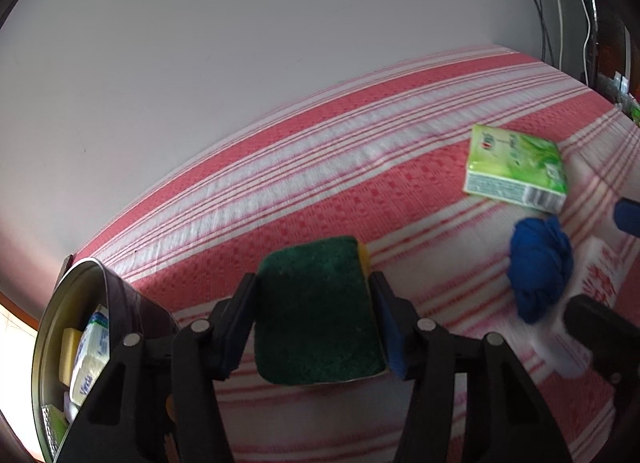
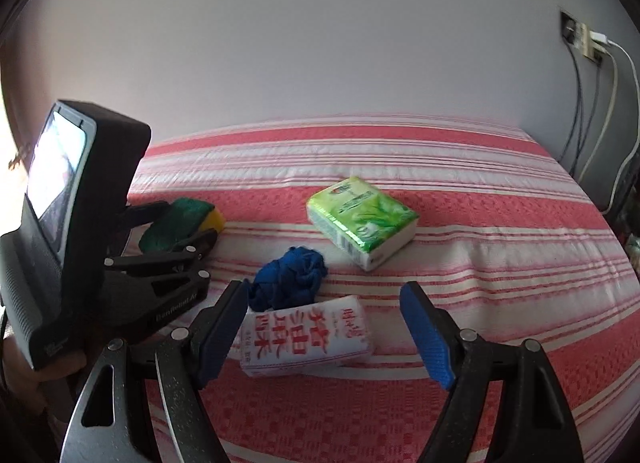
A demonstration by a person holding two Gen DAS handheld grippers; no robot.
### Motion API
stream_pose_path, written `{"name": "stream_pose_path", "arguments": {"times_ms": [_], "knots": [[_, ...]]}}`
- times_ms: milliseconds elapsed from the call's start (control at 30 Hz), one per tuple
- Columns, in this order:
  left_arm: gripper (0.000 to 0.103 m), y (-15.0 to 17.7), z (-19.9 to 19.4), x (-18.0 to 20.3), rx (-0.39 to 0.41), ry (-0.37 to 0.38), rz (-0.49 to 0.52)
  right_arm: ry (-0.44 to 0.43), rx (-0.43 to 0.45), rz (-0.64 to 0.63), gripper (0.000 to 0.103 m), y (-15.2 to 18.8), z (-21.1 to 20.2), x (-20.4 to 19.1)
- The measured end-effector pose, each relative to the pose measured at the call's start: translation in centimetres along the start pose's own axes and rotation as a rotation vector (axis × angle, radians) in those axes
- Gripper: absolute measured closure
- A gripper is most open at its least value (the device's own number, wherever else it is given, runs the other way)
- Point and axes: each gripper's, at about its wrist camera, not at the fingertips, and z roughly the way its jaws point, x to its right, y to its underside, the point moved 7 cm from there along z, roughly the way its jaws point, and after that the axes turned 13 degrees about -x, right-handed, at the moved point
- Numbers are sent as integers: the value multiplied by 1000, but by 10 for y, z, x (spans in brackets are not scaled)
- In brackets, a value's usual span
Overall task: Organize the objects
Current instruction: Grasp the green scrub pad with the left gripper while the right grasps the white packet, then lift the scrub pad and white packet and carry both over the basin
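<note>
The left gripper (image 1: 314, 321) had its fingers (image 1: 240, 327) on both long sides of a green-topped sponge (image 1: 316, 311), gripping it. Its long axis ran away from the camera, along the fingers, and a yellow layer showed along the right edge. In the right wrist view the same sponge (image 2: 182, 219) appeared from the side at the left, clamped in the left gripper (image 2: 188, 231), whose black body carried a lit screen.

The right gripper (image 2: 328, 331) was open, its blue-padded fingers (image 2: 426, 337) well apart over a white packet with red characters (image 2: 308, 337). The left finger seemed just beside the packet's end, though contact was hard to judge.

Only the left wrist view showed a round metal tin (image 1: 60, 327) at the lower left, holding small packets, partly cut off by the frame. There the white packet (image 1: 600, 275) was blurred and half hidden.

Both views showed a crumpled blue cloth (image 2: 290, 277) touching the white packet's far edge, and a green tissue pack (image 2: 362, 219) lying flat beyond, all on a red and white striped bedspread (image 2: 480, 199) against a plain wall with cables at the right.
</note>
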Motion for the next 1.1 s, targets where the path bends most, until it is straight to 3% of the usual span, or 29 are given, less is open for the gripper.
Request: {"name": "stream_pose_path", "arguments": {"times_ms": [400, 633, 733, 1100], "knots": [[48, 6, -1, -9, 3, 69, -46, 54, -75, -62, 23, 6, 13, -10], [48, 7, -3, -6, 8, 71, -37, 58, -131, -90, 23, 11, 23, -15], [48, 8, -3, -7, 10, 74, -39, 48, -122, -74, 29, 13, 20, -12], [48, 9, -7, -13, 31, 75, -61, 24, -64, -48, 30, 13, 3, -1]]}}
